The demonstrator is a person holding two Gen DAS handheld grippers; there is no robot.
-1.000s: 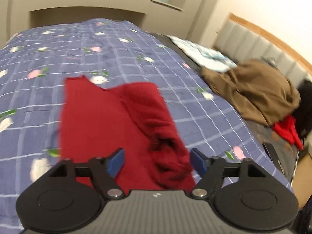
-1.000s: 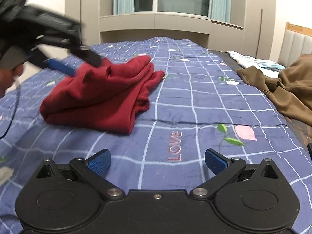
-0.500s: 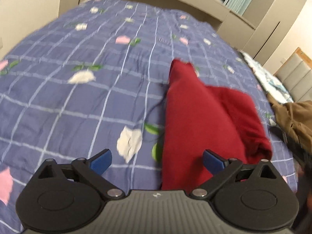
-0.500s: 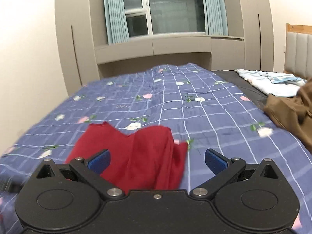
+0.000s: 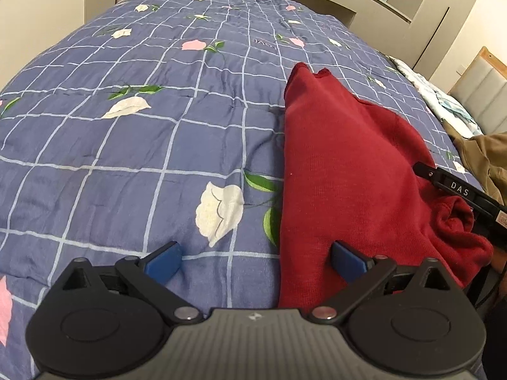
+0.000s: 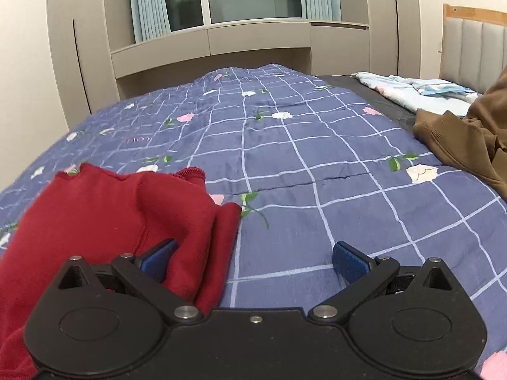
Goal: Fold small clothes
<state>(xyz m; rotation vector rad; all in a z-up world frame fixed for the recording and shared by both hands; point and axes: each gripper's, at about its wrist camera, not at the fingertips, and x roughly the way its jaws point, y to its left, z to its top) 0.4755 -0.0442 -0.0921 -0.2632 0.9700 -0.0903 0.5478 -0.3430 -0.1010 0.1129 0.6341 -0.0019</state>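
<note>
A sweater (image 5: 348, 171) lies on the quilt (image 5: 142, 133) that covers the bed. In the left wrist view it fills the right half of the frame, and the right gripper (image 5: 459, 190) pokes in over it at the right edge. In the right wrist view the sweater sits at the lower left, a jacket (image 6: 465, 145) at the right edge, and a blanket (image 6: 418, 91) behind the jacket, at the upper right.

red garment (image 6: 95, 218) cut off at left edge, brown clothing (image 6: 469, 145) cropped right

red garment (image 5: 348, 171) | knit, partly folded, rumpled at one edge | flat on the bed quilt (image 5: 126, 145)
</note>
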